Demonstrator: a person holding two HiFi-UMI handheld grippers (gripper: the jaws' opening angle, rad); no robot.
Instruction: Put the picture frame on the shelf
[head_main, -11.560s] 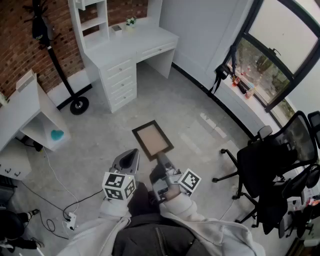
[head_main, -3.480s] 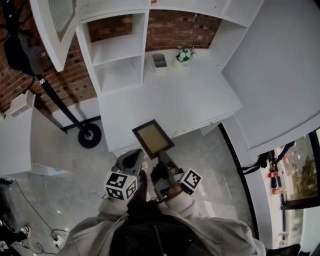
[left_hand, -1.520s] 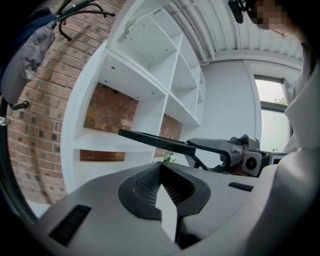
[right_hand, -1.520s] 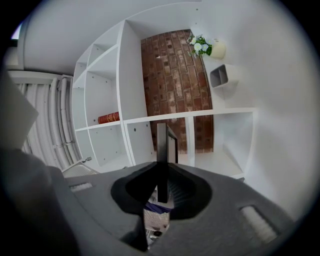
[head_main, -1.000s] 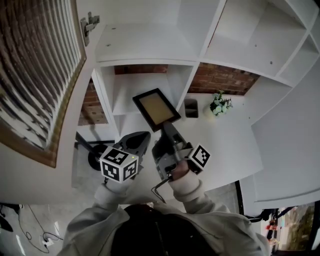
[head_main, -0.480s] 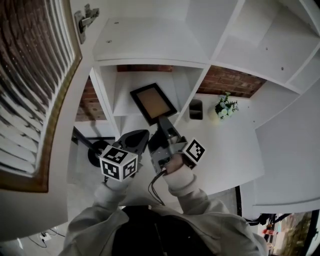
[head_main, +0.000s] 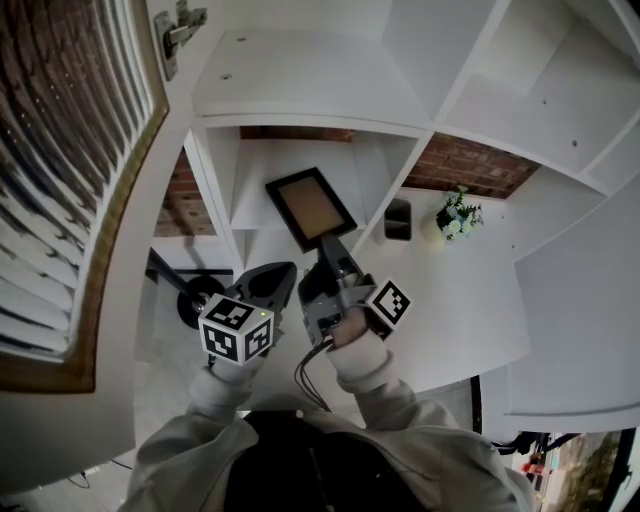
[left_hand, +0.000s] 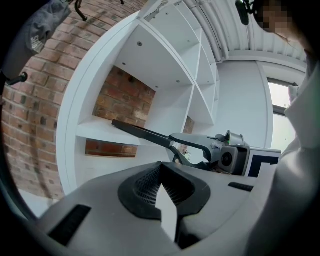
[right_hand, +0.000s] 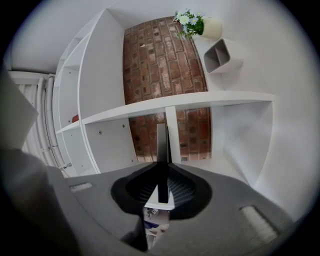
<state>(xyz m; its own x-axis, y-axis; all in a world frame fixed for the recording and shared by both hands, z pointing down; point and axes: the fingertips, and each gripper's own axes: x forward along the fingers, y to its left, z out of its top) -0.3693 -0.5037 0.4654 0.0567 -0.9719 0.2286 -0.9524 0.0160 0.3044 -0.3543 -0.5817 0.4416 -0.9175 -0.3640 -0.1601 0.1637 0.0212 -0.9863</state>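
R tongs (head_main: 328, 252) are clamped on the picture frame (head_main: 310, 208), gripping it by its near short edge. In the right gripper view the frame (right_hand: 161, 145) runs edge-on straight out from btwn the ribbed pads (right_hand: 184, 184), w/ R tongs (right_hand: 162, 172) pressed onto it from both sides. L tongs (head_main: 268, 283) carry nothing: in the left gripper view L tongs (left_hand: 161, 169) have their jaws brought together, no obj btwn them. They sit just beside R tongs, short of the shelf unit (head_main: 300, 90) and clear of the frame. Each has its marker cube, L (head_main: 237, 330) and R (head_main: 390, 303), on the near side, away from the shelf unit.

Frame is at the mouth of the shelf unit's left-hand bay, tan face up, dark border, turned at an angle to the bay's side walls. In the left gripper view the frame (left_hand: 140, 132) is a thin dark bar sticking out of R tongs (left_hand: 174, 144), approx level w/ the bay's lower board (left_hand: 100, 134), far tip over that board. Whether it touches the board can't be told.

White table (head_main: 460, 290) runs under the shelf unit. On it, in the open gap right of that bay, stands a grey holder (head_main: 398, 218). A pot of white flowers (head_main: 458, 215) is further right, away from the bay. Brick wall (head_main: 450, 165) shows behind the shelf unit. Left of the shelf unit is a louvred door (head_main: 60, 170) w/ a metal hinge (head_main: 180, 25) at its top corner.
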